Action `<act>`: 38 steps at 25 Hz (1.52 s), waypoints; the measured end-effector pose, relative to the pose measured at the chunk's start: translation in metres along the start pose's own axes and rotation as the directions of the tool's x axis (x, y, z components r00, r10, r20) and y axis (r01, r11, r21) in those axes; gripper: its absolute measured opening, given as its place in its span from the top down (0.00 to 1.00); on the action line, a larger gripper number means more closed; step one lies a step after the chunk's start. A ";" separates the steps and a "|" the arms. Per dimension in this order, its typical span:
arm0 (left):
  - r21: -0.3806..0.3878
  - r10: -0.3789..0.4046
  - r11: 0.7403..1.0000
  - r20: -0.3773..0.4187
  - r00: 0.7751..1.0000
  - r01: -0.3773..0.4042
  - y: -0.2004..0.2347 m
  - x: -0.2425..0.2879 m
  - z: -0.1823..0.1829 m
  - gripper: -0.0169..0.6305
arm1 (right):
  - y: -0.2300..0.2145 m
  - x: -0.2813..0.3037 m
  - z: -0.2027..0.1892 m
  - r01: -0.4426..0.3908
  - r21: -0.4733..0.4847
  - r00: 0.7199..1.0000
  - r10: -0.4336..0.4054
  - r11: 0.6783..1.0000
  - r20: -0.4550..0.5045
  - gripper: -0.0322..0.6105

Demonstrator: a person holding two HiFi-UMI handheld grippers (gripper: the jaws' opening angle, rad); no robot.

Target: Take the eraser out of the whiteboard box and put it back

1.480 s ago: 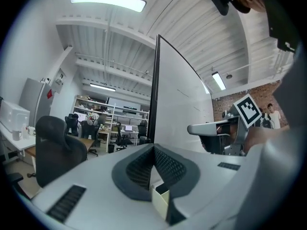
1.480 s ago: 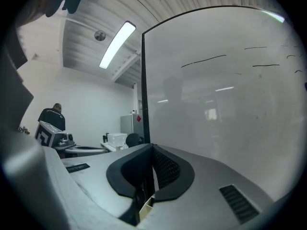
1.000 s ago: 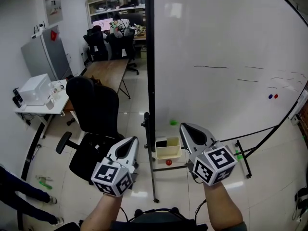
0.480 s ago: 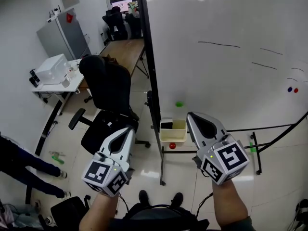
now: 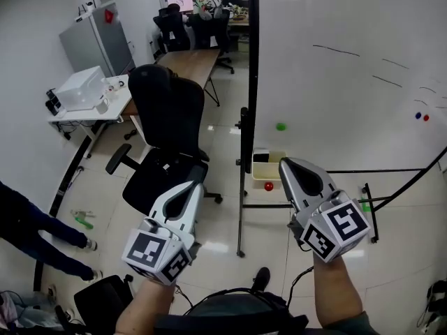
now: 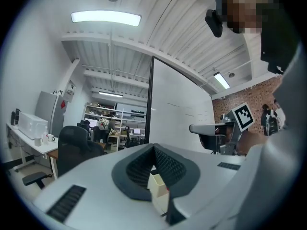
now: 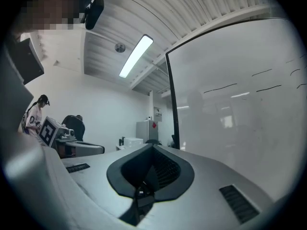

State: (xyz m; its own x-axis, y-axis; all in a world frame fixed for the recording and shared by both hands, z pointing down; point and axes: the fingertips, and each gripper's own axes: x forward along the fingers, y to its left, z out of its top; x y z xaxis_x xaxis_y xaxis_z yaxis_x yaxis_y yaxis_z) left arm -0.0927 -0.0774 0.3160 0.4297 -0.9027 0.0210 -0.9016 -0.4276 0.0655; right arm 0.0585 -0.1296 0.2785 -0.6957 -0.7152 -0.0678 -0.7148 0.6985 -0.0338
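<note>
A cream whiteboard box (image 5: 265, 168) hangs on the whiteboard's lower rail, and a dark eraser (image 5: 260, 155) shows at its left end. In the head view my right gripper (image 5: 288, 163) is shut and empty. Its tip overlaps the box's right side in the picture, at a distance I cannot judge. My left gripper (image 5: 191, 187) is shut too, empty, and lies left of the box over the office chair. In the left gripper view the shut jaws (image 6: 153, 150) frame the cream box (image 6: 158, 189) ahead. The right gripper view (image 7: 153, 148) faces along the whiteboard (image 7: 240, 104).
A black office chair (image 5: 167, 128) stands left of the whiteboard's black stand post (image 5: 246, 145). A red magnet (image 5: 268, 185) and a green magnet (image 5: 281, 126) are on the board near the box. At the left are a white table (image 5: 105, 110) and a person's legs (image 5: 35, 229).
Both grippers have shifted across the room. The box, earlier midway between the two tips, now sits by the right gripper's tip and is partly covered. The chair has moved nearer the middle of the view.
</note>
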 end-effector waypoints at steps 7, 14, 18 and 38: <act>-0.029 -0.104 0.994 0.025 0.994 0.105 0.009 -0.080 -0.004 0.94 | 0.085 -0.042 -0.008 0.088 0.006 0.996 -0.088 0.996 -0.020 0.95; -0.002 -0.193 0.981 0.023 0.981 0.193 -0.039 -0.117 0.006 0.94 | 0.112 -0.105 0.016 0.133 -0.001 0.991 -0.133 0.991 0.020 0.95; -0.008 -0.181 0.983 0.043 0.983 0.181 -0.064 -0.121 0.014 0.94 | 0.110 -0.134 0.020 0.112 -0.014 0.994 -0.112 0.994 0.003 0.95; -0.015 -0.121 0.992 0.051 0.991 0.122 -0.148 -0.107 0.010 0.94 | 0.069 -0.220 0.032 0.064 -0.045 0.998 -0.064 0.997 0.005 0.95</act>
State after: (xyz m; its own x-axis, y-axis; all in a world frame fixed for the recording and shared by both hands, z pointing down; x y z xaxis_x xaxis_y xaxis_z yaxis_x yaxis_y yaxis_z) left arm -0.0060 0.0816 0.2938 0.5324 -0.8457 -0.0379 -0.8417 -0.5336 0.0828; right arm 0.1643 0.0767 0.2595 -0.6483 -0.7581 -0.0705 -0.7603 0.6496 0.0067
